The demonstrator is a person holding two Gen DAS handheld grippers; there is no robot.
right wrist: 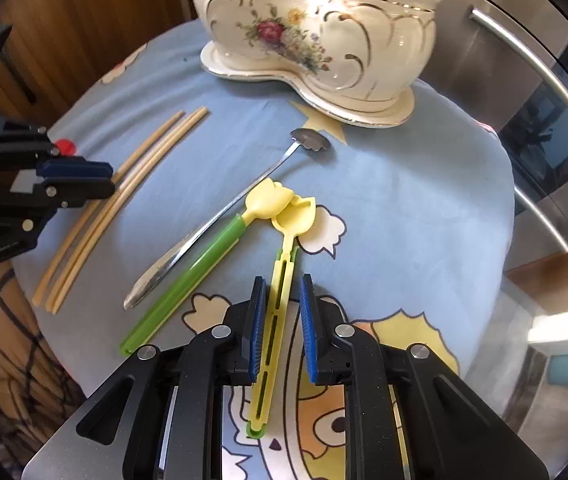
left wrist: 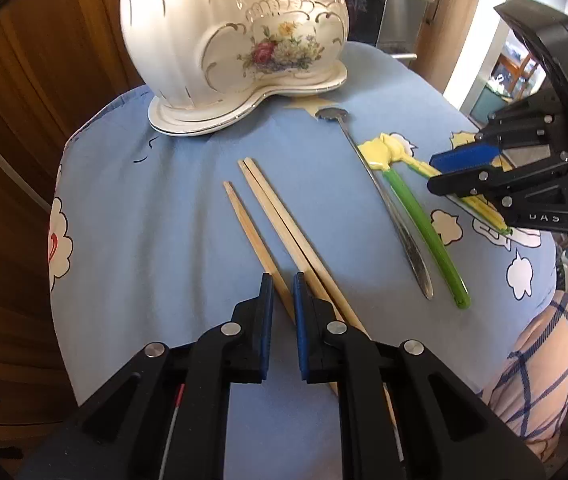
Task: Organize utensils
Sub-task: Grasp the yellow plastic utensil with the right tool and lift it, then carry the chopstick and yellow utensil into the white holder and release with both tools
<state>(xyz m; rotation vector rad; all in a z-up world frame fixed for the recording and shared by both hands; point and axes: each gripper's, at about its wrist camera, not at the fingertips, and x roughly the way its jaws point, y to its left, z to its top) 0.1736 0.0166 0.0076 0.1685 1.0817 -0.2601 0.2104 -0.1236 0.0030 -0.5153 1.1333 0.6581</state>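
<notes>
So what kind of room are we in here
Probably a home kitchen: a stainless steel oven with curved bar handles, wooden cabinets, and a white floral ceramic utensil holder on a blue cartoon-print tablecloth.

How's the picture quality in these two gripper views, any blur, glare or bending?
Left wrist view: strong fisheye bend, dark corners, ceramic holder slightly soft, chopsticks sharp. Right wrist view: same curving, chopsticks bowed near the edge, bright glare at the lower right, steel handle reflecting light.
</notes>
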